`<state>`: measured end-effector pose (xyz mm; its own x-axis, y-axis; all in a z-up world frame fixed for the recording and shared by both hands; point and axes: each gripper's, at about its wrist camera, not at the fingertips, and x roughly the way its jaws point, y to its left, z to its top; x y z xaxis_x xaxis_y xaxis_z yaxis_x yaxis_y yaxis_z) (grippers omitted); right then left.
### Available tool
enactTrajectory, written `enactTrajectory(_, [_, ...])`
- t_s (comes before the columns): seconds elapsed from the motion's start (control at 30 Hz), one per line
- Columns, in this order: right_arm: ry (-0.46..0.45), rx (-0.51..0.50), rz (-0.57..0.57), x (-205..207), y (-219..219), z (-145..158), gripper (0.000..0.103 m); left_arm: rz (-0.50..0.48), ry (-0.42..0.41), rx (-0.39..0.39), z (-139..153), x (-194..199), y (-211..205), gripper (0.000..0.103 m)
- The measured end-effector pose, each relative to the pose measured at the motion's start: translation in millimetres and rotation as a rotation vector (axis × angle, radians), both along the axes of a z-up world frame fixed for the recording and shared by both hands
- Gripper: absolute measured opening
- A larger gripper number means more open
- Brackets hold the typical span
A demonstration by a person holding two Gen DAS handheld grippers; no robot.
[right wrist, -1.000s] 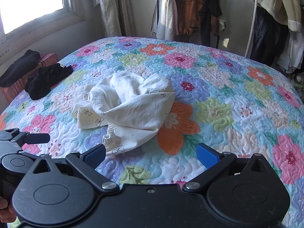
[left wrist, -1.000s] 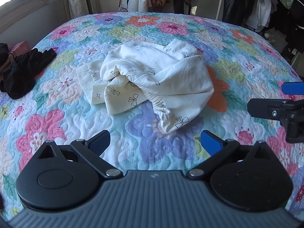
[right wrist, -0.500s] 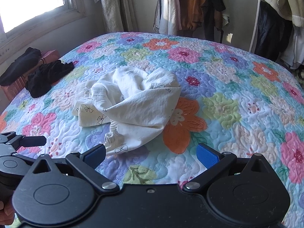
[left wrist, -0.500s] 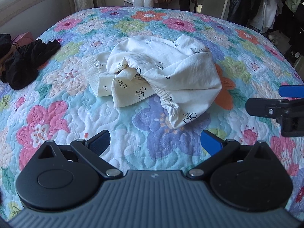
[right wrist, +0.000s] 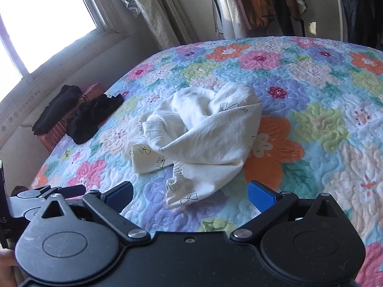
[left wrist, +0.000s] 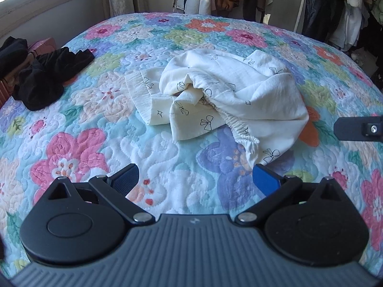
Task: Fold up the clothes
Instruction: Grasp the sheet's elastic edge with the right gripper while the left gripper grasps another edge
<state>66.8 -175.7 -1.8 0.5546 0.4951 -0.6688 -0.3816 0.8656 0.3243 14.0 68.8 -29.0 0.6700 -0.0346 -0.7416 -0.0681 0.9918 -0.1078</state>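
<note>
A crumpled cream garment (left wrist: pixel 229 100) with small black bow prints and an elastic waistband lies in a heap on the floral quilt (left wrist: pixel 91 124). It also shows in the right wrist view (right wrist: pixel 203 138). My left gripper (left wrist: pixel 195 179) is open and empty, just short of the garment's near edge. My right gripper (right wrist: pixel 189 195) is open and empty, close above the garment's waistband end. Part of the right gripper shows at the right edge of the left wrist view (left wrist: pixel 359 129).
Black clothes (left wrist: pixel 45 76) lie at the bed's left edge beside a reddish box (right wrist: pixel 57 129). A rack of hanging clothes (left wrist: pixel 335 7) stands behind the bed. A window (right wrist: pixel 36 19) and curtain are on the left wall.
Both grippers have moved forward and a little left toward the cream garment, which now sits nearer and larger in both views. Both stay open.
</note>
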Motion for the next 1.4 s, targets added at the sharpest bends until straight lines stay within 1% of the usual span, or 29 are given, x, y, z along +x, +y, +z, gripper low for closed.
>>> enactTrajectory(0.07, [0.002, 0.010, 0.001, 8.1, 0.8, -4.7, 0.103, 0.009, -0.007, -0.061, 0.2, 7.1, 5.8, 0.103])
enactTrajectory(0.13, [0.008, 0.020, -0.007, 19.6, 1.7, -12.0, 0.103, 0.010, -0.008, -0.100, -1.9, 18.4, 9.4, 0.103])
enactTrajectory(0.17, [0.010, 0.025, -0.013, 25.5, 2.2, -15.9, 0.103, 0.006, -0.006, -0.104, -3.6, 25.7, 11.3, 0.103])
enactTrajectory(0.27, [-0.004, 0.004, -0.041, 47.9, 6.3, -30.7, 0.103, 0.024, -0.022, -0.063, -8.2, 47.1, 24.5, 0.103])
enactTrajectory(0.3, [-0.004, -0.004, -0.060, 56.5, 6.5, -35.3, 0.103, 0.038, -0.026, -0.072, -10.1, 53.2, 31.6, 0.103])
enactTrajectory(0.33, [0.003, -0.005, -0.084, 64.3, 3.9, -38.7, 0.103, 0.054, -0.029, -0.088, -12.2, 59.1, 39.5, 0.103])
enactTrajectory(0.37, [0.008, 0.012, -0.095, 70.3, 0.7, -41.7, 0.103, 0.071, -0.026, -0.124, -15.7, 65.6, 49.2, 0.103])
enactTrajectory(0.43, [0.010, 0.072, -0.097, 82.3, -3.7, -48.0, 0.103, 0.074, -0.020, -0.174, -24.1, 77.3, 59.6, 0.103])
enactTrajectory(0.47, [0.012, 0.101, -0.097, 88.3, -5.9, -51.2, 0.103, 0.067, -0.008, -0.173, -29.2, 84.0, 60.7, 0.103])
enactTrajectory(0.5, [0.017, 0.112, -0.112, 94.5, -6.8, -55.4, 0.103, 0.067, 0.001, -0.144, -33.8, 90.4, 59.3, 0.102])
enactTrajectory(0.57, [0.037, 0.105, -0.155, 106.0, -4.9, -65.3, 0.103, 0.068, 0.007, -0.081, -42.0, 102.2, 55.9, 0.102])
enactTrajectory(0.6, [0.047, 0.099, -0.173, 111.5, -3.0, -70.7, 0.103, 0.066, 0.005, -0.072, -46.1, 107.7, 55.8, 0.102])
enactTrajectory(0.73, [0.069, 0.065, -0.221, 128.4, 8.8, -91.3, 0.103, 0.067, 0.016, -0.152, -67.8, 131.3, 57.9, 0.102])
enactTrajectory(0.77, [0.075, 0.062, -0.227, 131.6, 12.4, -96.0, 0.103, 0.061, 0.023, -0.140, -73.0, 137.3, 53.9, 0.101])
enactTrajectory(0.8, [0.072, 0.061, -0.228, 133.4, 15.4, -99.1, 0.103, 0.055, 0.027, -0.108, -77.2, 143.0, 48.1, 0.101])
enactTrajectory(0.83, [0.058, 0.053, -0.221, 133.9, 19.2, -100.0, 0.101, 0.053, 0.018, -0.090, -79.6, 146.5, 42.8, 0.101])
enactTrajectory(0.87, [0.040, 0.037, -0.200, 134.0, 24.8, -99.7, 0.096, 0.051, 0.006, -0.078, -81.4, 149.4, 37.7, 0.099])
enactTrajectory(0.9, [0.023, 0.021, -0.166, 134.0, 30.9, -98.5, 0.079, 0.050, -0.007, -0.066, -83.2, 152.2, 32.6, 0.097])
enactTrajectory(0.93, [0.012, 0.007, -0.136, 134.2, 36.1, -97.1, 0.063, 0.056, -0.016, -0.065, -83.2, 153.6, 28.9, 0.087])
enactTrajectory(0.97, [0.003, -0.005, -0.112, 133.6, 39.5, -94.7, 0.056, 0.053, -0.023, -0.076, -81.1, 153.5, 26.1, 0.073])
enactTrajectory(1.0, [-0.011, -0.018, -0.090, 131.9, 41.9, -91.7, 0.047, 0.046, -0.030, -0.089, -78.6, 153.0, 23.4, 0.065])
enactTrajectory(1.03, [-0.024, -0.030, -0.068, 130.2, 44.3, -88.6, 0.035, 0.037, -0.029, -0.109, -76.2, 152.7, 21.2, 0.050])
enactTrajectory(1.07, [-0.037, -0.040, -0.044, 127.5, 45.6, -84.9, 0.030, 0.029, -0.020, -0.139, -74.4, 152.5, 19.5, 0.039])
enactTrajectory(1.1, [-0.046, -0.044, -0.019, 123.8, 45.0, -80.8, 0.025, 0.025, -0.006, -0.173, -73.7, 152.5, 17.6, 0.033])
enactTrajectory(1.13, [-0.054, -0.042, 0.000, 120.4, 43.1, -77.4, 0.022, 0.022, 0.027, -0.206, -74.4, 152.5, 13.2, 0.024])
enactTrajectory(1.17, [-0.059, -0.039, 0.020, 116.9, 40.6, -74.1, 0.021, 0.018, 0.054, -0.211, -74.2, 151.6, 7.1, 0.020])
enactTrajectory(1.23, [-0.065, -0.039, 0.055, 109.1, 34.9, -67.2, 0.019, -0.005, 0.073, -0.145, -67.9, 146.1, -12.2, 0.015])
enactTrajectory(1.3, [-0.079, -0.042, 0.089, 98.3, 28.8, -60.1, 0.018, -0.035, 0.088, -0.117, -55.8, 138.6, -28.1, 0.014])
enactTrajectory(1.4, [-0.080, -0.005, 0.118, 82.8, 12.9, -48.4, 0.018, -0.073, 0.124, -0.103, -35.4, 128.0, -45.5, 0.014])
